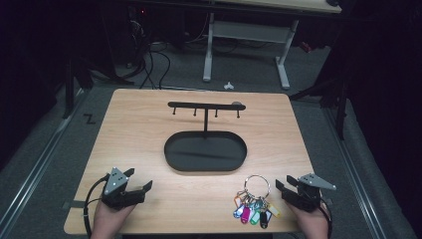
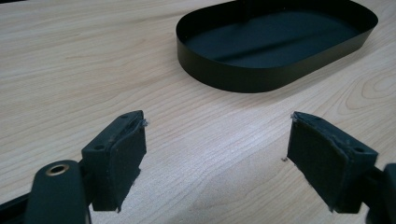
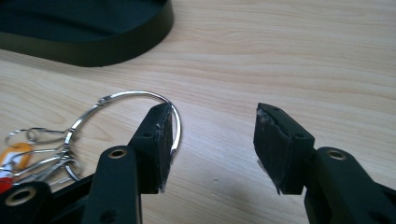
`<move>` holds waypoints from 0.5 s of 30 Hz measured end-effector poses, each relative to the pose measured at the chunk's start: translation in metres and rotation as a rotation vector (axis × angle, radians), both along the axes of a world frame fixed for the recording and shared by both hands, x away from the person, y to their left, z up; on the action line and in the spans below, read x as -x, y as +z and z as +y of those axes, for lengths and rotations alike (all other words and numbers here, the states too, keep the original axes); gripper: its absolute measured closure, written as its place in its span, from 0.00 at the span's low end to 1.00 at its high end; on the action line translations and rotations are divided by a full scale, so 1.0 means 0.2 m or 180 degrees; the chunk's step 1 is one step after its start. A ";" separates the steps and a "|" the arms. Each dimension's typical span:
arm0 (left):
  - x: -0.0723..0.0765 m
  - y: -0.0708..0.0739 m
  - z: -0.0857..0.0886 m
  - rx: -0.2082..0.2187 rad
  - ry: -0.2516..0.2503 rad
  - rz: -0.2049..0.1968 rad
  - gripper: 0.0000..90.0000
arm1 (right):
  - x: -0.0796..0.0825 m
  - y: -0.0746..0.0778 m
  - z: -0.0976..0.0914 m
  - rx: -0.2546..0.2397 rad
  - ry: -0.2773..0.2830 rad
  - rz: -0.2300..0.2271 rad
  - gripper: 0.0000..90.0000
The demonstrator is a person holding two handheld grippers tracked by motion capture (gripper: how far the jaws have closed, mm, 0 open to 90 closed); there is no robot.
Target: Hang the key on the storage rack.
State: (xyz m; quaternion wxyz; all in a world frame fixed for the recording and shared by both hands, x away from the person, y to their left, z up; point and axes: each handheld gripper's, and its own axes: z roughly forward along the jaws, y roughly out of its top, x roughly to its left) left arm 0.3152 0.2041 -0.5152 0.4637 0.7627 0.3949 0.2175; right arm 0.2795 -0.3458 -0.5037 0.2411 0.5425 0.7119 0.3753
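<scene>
Both grippers sit low at my edge of the table, jaws apart and empty. My right gripper (image 1: 287,189) is nearer the key ring (image 1: 257,185), which lies just to its left, tags trailing toward me; beyond stands the hook stand (image 1: 205,106).

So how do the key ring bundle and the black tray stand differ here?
The key ring bundle lies flat near the table's front edge beside the right gripper; the black tray stand sits mid-table, apart from both grippers. The bundle is small, silver with coloured tags; the stand is larger, all black, with an upright hook bar. Both rest untouched.
</scene>
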 end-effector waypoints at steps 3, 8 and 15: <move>0.00 0.00 0.00 0.0009 0.0014 0.0017 0.22 | -0.01 0.02 0.03 0.0073 0.0111 0.0041 0.51; 0.00 -0.01 0.01 0.0018 0.0035 0.0033 0.22 | -0.06 0.02 0.08 0.0240 0.0321 0.0236 0.48; 0.04 -0.01 0.04 0.0007 0.0066 0.0044 0.22 | -0.14 0.05 0.13 0.0590 0.0633 0.0569 0.45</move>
